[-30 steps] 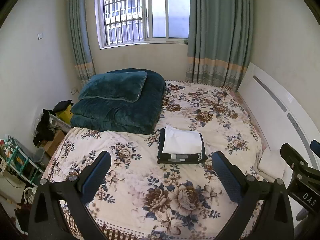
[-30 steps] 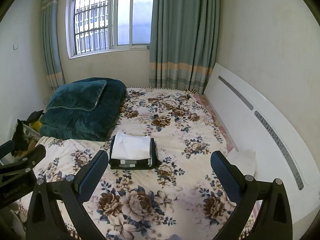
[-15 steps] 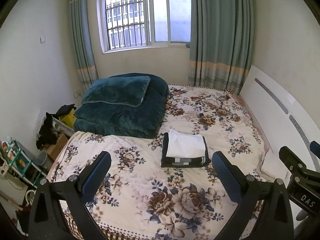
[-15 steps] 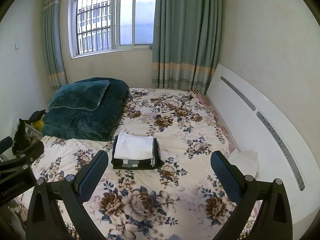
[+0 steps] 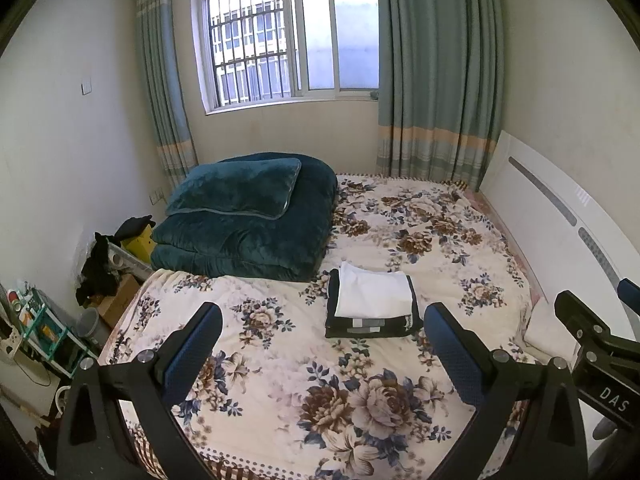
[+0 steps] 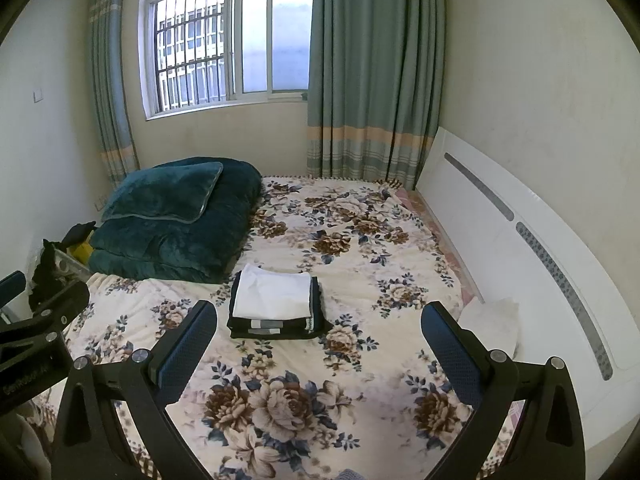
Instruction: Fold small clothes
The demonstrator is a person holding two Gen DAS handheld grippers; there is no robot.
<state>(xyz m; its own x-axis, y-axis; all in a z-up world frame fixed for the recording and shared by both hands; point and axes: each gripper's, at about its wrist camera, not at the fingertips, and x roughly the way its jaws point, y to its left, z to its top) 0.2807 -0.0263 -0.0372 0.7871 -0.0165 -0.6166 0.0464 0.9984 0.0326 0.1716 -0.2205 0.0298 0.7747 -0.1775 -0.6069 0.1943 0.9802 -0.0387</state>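
Note:
A folded white garment (image 5: 374, 294) lies on top of a folded black garment (image 5: 372, 326) in a neat stack on the floral bedspread (image 5: 320, 380). The stack also shows in the right wrist view (image 6: 274, 296). My left gripper (image 5: 322, 344) is open and empty, held above the bed's near part, short of the stack. My right gripper (image 6: 320, 340) is open and empty, also held back from the stack, which lies to its left ahead.
A folded dark teal quilt with a pillow (image 5: 248, 216) sits at the bed's far left. A white headboard (image 5: 560, 232) runs along the right, with a white pillow (image 6: 492, 320) beside it. Clutter and a small shelf (image 5: 36, 328) stand on the floor at left.
Both grippers have pulled back and risen a little from the bed; the stack looks smaller and farther. The stack has not moved. Both grippers stay open.

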